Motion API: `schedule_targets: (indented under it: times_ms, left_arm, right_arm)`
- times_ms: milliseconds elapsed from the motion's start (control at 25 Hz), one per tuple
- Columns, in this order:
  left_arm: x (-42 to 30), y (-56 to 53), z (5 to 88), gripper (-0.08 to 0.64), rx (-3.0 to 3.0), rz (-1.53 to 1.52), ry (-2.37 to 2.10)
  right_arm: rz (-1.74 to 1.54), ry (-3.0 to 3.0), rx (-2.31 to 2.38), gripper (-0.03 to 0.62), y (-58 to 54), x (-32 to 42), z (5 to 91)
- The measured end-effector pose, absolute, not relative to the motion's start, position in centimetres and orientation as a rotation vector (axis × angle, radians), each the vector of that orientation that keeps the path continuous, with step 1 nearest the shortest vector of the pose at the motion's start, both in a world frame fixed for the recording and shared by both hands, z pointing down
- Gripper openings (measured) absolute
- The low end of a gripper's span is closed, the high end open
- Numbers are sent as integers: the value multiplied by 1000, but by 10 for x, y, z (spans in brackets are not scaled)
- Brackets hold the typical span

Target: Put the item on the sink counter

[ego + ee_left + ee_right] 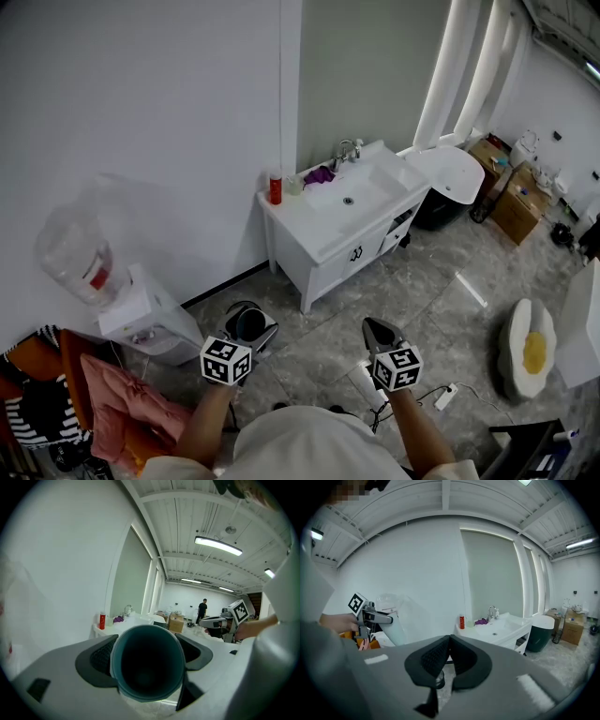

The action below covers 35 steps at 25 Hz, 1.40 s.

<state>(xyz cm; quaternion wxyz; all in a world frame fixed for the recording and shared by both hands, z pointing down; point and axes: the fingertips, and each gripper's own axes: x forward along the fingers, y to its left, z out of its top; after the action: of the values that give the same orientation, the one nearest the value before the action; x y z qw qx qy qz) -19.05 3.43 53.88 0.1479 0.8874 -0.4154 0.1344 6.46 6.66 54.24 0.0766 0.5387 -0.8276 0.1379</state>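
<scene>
Two grippers were in play, one in each hand. The left gripper was clamped on a single teal cup, one dark pad pressing each side of it, the cup's open mouth facing back toward the camera. The right gripper was clenched tight, pad against pad, with nothing between them.

And the cup? It was held out in front of the person, up off the grey tiled floor, just beside the one water dispenser with its single clear jug tilted on top. It was well apart from the sink counter across the room.

On that white counter there was one red bottle standing at the corner by the wall. One small pale container sat just beside it, and one purple thing lay near the lone faucet. One basin was sunk in the middle.

Past the counter stood one round white tabletop with a dark bin under it. Two cardboard boxes sat by the far wall.

Nearer in, one fried-egg-shaped mat lay on the floor to the right, and a pink cloth was heaped at the left. In the left gripper view, one person stood far off in the background.
</scene>
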Motion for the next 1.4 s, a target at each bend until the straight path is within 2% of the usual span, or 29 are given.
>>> schedule_targets:
  times_ms: [720,1400]
  left_arm:
    - [-224,30,560,379,2558,416,-1102]
    - [-179,-80,564,379,2488,446,-1194]
  right_arm:
    - [472,-2365,1667,11,74,32,564]
    - [493,-2423,1563,11,-59,78,573]
